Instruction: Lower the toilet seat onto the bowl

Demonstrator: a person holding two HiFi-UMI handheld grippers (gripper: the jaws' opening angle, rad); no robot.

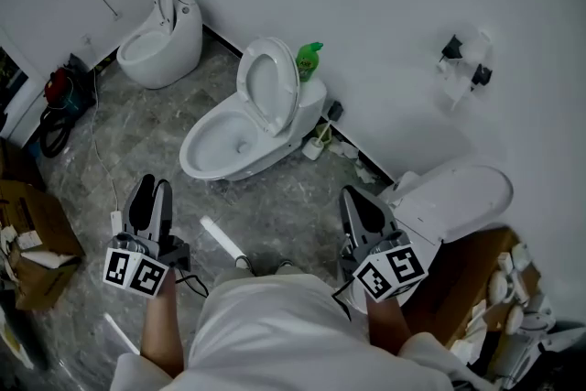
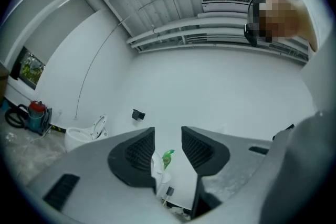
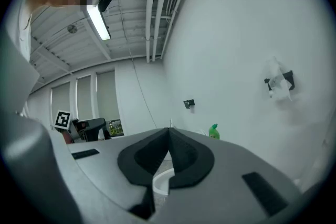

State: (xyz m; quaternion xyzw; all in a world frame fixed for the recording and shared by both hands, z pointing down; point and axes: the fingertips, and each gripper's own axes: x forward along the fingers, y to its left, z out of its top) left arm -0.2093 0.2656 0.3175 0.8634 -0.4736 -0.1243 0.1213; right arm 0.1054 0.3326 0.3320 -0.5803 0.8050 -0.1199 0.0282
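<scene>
The toilet seat (image 1: 268, 87) is seen raised above the bowl (image 1: 224, 142), well apart from both grippers, so only the approach is judged in hand. The left gripper (image 1: 152, 186) is held with fingers narrowly apart and empty, the right gripper (image 1: 359, 197) with fingers closed together. A forward reach to the seat's top edge is called for next.

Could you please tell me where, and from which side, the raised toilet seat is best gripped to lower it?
Grip the seat at its free top rim, farthest from the hinge, coming from the front over the bowl. It stands nearly upright before the tank, so only its front and rim are exposed. The left tongs, open, probably suit; the right tongs are shut.
</scene>
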